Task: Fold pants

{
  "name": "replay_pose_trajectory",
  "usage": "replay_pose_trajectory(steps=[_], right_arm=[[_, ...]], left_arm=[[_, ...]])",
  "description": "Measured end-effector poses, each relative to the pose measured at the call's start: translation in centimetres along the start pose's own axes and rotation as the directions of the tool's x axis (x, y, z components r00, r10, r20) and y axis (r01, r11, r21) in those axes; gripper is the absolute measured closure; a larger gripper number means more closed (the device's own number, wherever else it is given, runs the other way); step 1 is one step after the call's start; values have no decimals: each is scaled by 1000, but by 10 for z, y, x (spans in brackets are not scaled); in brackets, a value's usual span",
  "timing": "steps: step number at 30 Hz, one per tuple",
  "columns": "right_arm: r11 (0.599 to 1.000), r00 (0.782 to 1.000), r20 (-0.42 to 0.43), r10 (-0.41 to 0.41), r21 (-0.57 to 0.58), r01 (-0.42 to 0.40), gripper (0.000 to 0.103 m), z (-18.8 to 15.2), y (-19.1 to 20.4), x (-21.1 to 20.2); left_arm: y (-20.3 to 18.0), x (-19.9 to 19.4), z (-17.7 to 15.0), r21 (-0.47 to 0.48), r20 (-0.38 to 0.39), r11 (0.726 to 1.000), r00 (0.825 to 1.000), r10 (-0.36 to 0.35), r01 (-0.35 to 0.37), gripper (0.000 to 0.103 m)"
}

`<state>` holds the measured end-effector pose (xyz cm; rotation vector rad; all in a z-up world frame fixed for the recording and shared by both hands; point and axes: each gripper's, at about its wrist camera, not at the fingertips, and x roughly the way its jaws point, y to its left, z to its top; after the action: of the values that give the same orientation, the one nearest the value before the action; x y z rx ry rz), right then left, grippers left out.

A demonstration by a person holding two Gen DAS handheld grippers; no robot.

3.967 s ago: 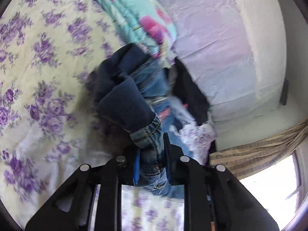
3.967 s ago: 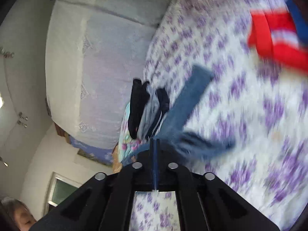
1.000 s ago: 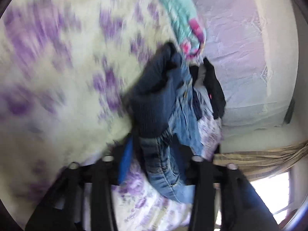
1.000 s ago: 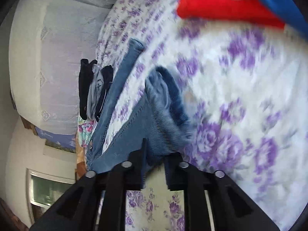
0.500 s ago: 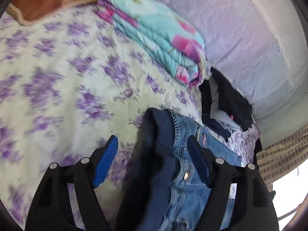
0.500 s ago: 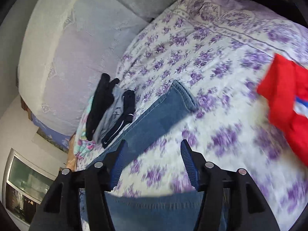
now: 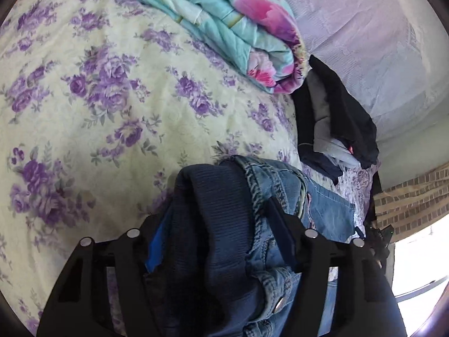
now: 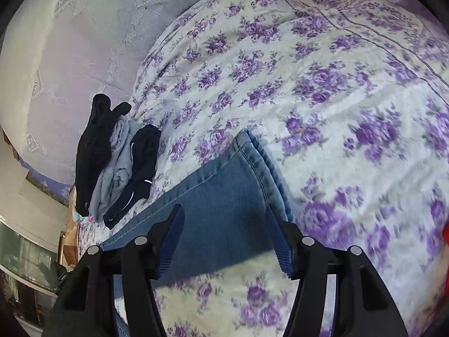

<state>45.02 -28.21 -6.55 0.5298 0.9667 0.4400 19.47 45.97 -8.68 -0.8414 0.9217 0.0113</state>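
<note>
Across both frames, filling most of each: bed (image 8: 350, 90), floral purple spread, serving as the folding surface.

Upper right of the left view: pale headboard (image 7: 378, 42), the bed's far edge.

Top centre of the left view: quilt (image 7: 224, 19), turquoise and pink, folded and set against the headboard, apparently stowed out of the working area.

Lower centre of both views: pants (image 8: 221, 205), blue denim. One leg lies flat on the bed, hem toward frame centre in the right view; the waistband end, with its dark ribbed lining turned out, is bunched at the bottom of the left view. Likely laid out for the first fold.

Right of centre, left view: dark clothes (image 7: 336, 123), black and grey, heaped by the headboard, just beside the pants, probably awaiting their turn.

Bottom of the left view: left hand-held gripper (image 7: 221, 238), fingers apart, straddling the waistband bunch without visibly pinching it.

Bottom of the right view: right hand-held gripper (image 8: 224, 238), fingers spread wide over the flat leg, holding nothing; seemingly poised to take the leg.
</note>
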Motion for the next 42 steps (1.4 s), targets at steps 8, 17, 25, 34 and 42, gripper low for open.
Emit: replay_pose_trajectory(steps=[8, 17, 25, 34, 42], right_arm=[[999, 999, 24, -44, -4, 44, 40, 42, -11, 15], [995, 997, 3, -75, -59, 75, 95, 33, -8, 32], [994, 994, -14, -110, -31, 109, 96, 31, -20, 32], [993, 993, 20, -115, -6, 115, 99, 33, -25, 15], [996, 999, 16, -29, 87, 27, 46, 41, -39, 12]], left_arm=[[4, 2, 3, -46, 25, 999, 1000, 2, -1, 48], [-12, -10, 16, -27, 78, 999, 996, 37, -35, 90], [-16, 5, 38, 36, 94, 997, 994, 61, -65, 92], [-14, 0, 51, 13, 151, 1000, 988, 6, -8, 92], [8, 3, 57, -68, 81, 997, 996, 30, -24, 48]])
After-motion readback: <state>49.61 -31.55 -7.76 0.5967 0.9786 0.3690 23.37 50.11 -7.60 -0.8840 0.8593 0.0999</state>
